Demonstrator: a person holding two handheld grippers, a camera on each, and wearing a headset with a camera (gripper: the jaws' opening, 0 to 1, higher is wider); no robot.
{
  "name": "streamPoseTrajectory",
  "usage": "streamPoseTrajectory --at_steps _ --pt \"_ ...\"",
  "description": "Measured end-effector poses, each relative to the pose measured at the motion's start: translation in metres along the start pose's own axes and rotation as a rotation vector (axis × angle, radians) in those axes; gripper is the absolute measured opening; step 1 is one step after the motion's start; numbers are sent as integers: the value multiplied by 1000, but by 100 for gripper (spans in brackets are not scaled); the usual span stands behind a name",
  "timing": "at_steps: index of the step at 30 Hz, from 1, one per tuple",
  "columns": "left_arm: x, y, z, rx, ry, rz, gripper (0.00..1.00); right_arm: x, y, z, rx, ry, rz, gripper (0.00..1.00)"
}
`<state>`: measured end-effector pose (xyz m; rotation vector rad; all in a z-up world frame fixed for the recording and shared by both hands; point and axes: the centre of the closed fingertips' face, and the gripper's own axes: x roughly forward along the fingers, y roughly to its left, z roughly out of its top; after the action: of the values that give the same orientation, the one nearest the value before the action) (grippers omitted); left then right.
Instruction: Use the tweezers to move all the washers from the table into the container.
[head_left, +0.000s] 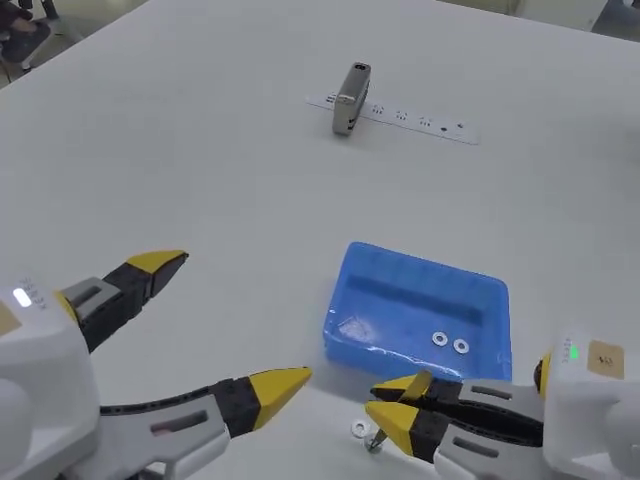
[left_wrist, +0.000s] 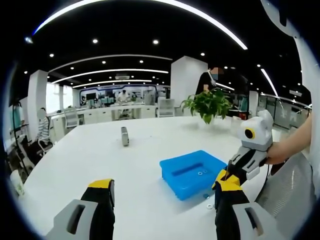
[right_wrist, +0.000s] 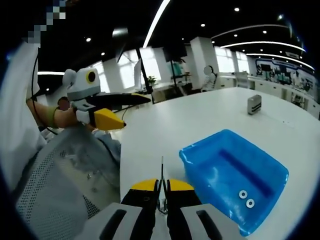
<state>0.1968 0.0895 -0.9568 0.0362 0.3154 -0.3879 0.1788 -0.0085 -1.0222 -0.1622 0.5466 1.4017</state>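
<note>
Since R gripper (head_left: 392, 408) is clamped shut on the tweezers (right_wrist: 161, 172), it's the nearer one: table washer (head_left: 360, 430) lies just off its tips at 7 o'clock, head view. Container (head_left: 420, 266), w/ two washers (head_left: 439, 340) inside, sits at 12 from it. L gripper (head_left: 220, 325) gapes wide, empty.

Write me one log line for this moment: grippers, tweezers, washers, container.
left gripper: open | right gripper: shut on tweezers | container: two washers inside | table: one washer by tweezers tip

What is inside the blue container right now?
Two washers lie side by side on the floor of the blue container, near the wall facing the right tongs, shut on tweezers. That wall may hide a strip of floor in the head view.
</note>
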Motion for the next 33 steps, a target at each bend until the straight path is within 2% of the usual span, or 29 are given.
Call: streamPoseTrajectory --at_steps 15,17,19,21,25,29,33 --pt "0 -3 0 3 0 -12 84 3 12 0 -29 1 21 3" --pt "0 -2 -1 3 0 -12 84 3 14 -2 -64 12 20 3" --pt "0 -2 -1 4 1 -12 84 2 18 -6 -139 36 25 3" --pt "0 -2 -1 4 4 -13 84 3 24 -6 -167 34 35 3" --pt "0 -3 -1 9 5 -17 84 3 31 -10 -297 48 49 3" --pt "0 -3 -2 9 6 -15 84 2 33 -13 -291 36 43 3" --pt "0 -3 -2 9 6 -19 84 1 28 -14 -353 60 13 2"
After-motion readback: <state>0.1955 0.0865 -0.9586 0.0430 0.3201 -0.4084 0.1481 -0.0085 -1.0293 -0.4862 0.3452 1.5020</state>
